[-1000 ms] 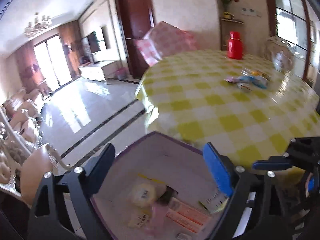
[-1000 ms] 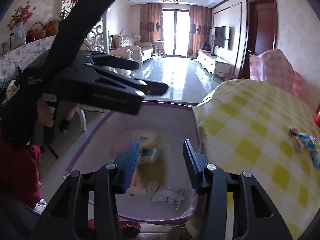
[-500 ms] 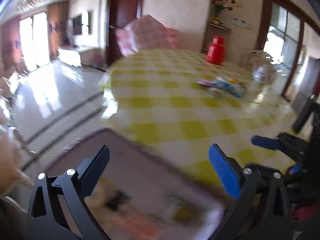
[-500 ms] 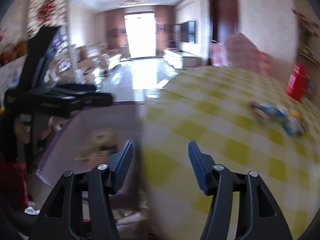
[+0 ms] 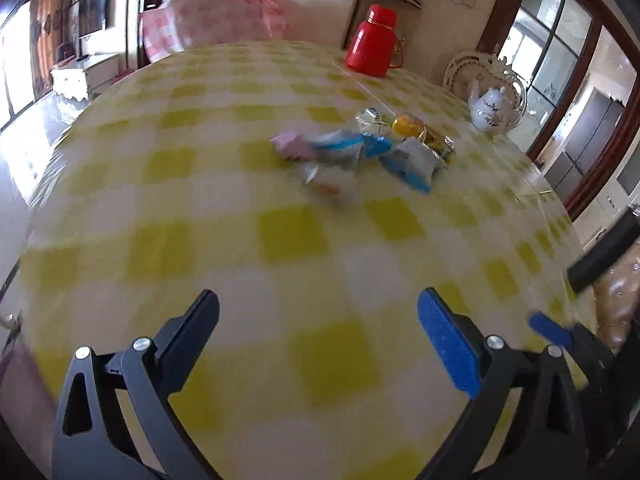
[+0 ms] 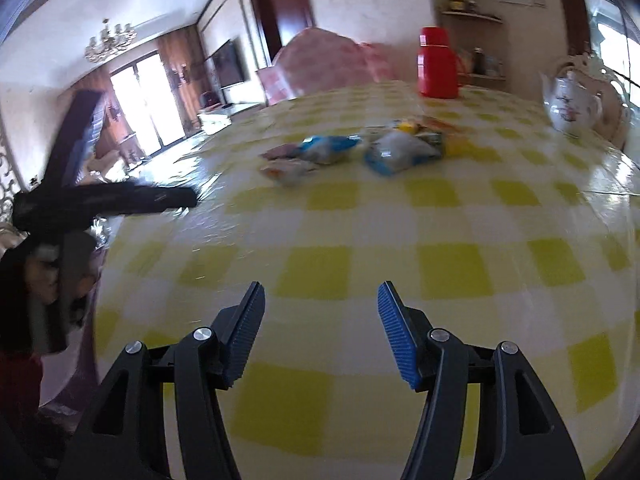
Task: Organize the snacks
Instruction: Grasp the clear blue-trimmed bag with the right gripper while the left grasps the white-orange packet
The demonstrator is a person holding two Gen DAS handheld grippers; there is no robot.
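A small pile of wrapped snacks (image 5: 360, 148) lies mid-table on the yellow checked cloth (image 5: 288, 236): a pink packet (image 5: 294, 146), blue-and-white packets (image 5: 412, 162) and a gold one (image 5: 416, 126). My left gripper (image 5: 318, 304) is wide open above the cloth, well short of the pile, with nothing between its fingers. My right gripper (image 6: 320, 292) is open too, also empty and short of the snacks (image 6: 352, 152). In the right wrist view the left gripper (image 6: 104, 200) shows at the left. One blue pad of the right gripper (image 5: 548, 326) shows in the left wrist view.
A red thermos (image 5: 372, 42) and a white teapot (image 5: 494, 110) stand at the table's far side. A pink-covered chair (image 5: 216, 12) is behind the table. The purple rim of a pink bin (image 6: 96, 320) sits off the table's left edge, beside a person's hand (image 6: 44, 280).
Both grippers have swung away from the pink bin with snacks in it and now hang over the table, facing the snack pile. The right jaws have spread wider; the bin has left the left view.
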